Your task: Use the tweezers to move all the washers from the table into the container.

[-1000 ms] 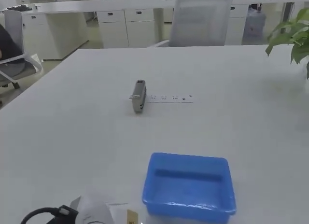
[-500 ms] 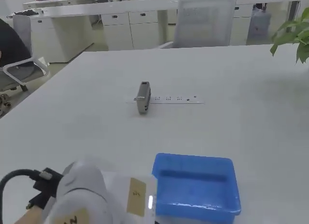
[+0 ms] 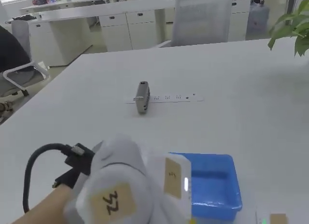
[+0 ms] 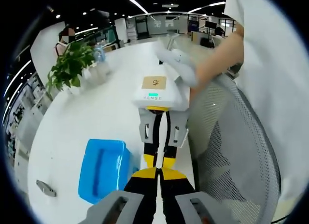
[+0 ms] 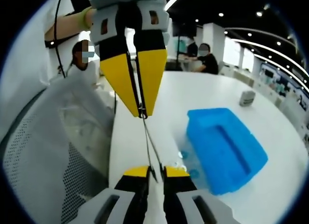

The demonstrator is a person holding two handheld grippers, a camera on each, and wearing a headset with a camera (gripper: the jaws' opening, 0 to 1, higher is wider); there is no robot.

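The left gripper (image 5: pixel 140 113) had risen higher into the head view than half a second before and hid the left side of the blue container (image 3: pixel 219 183), which had stayed on the table (image 3: pixel 241 122), and a corner of the right gripper (image 5: pixel 155 172) had entered at the bottom edge. The two faced each other, the left's jaws pinched tight on one end of the tweezers (image 5: pixel 148 144), the right's clamped on the other. Small round bits, perhaps washers (image 5: pixel 182 155), lay just beside the container.

Power strip (image 3: pixel 174 97), plant (image 3: pixel 289 28), chair (image 3: pixel 200 19)
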